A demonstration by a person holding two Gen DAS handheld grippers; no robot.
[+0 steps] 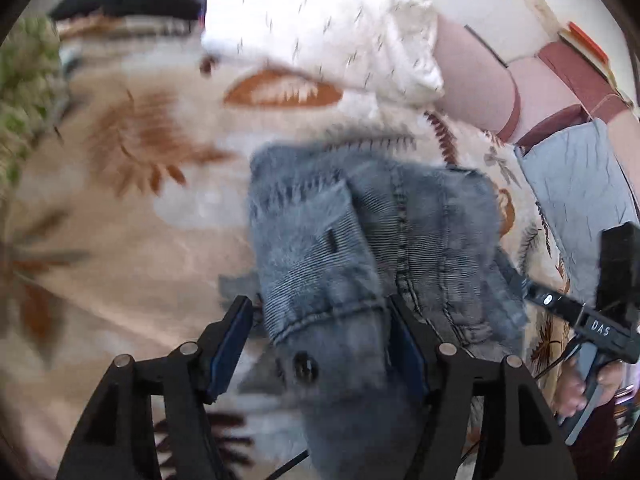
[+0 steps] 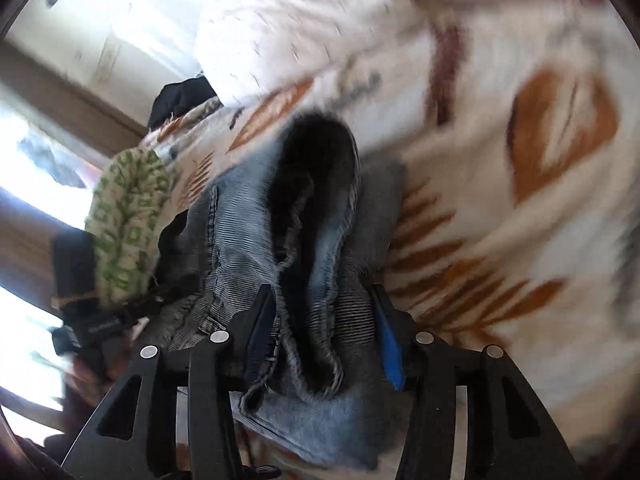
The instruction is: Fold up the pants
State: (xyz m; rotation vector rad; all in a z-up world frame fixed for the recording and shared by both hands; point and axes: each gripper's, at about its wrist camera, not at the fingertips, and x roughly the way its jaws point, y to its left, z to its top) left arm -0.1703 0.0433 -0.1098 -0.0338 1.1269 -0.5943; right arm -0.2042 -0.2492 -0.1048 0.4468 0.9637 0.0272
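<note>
Left wrist view: the left claw [image 1: 320, 344] is pinching the jeans [image 1: 360, 240], which are hanging forward over the bed [image 1: 120, 240]; the right claw [image 2: 324, 344] is gripping their other end alongside.

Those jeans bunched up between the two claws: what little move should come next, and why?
Probably draw the two grippers apart to pull the cloth flat. The left gripper has the jeans by the buttoned waistband, the right gripper has a thick wad of denim, and the pants hang crumpled over the leaf-print blanket. Motion blur hides finer detail.
</note>
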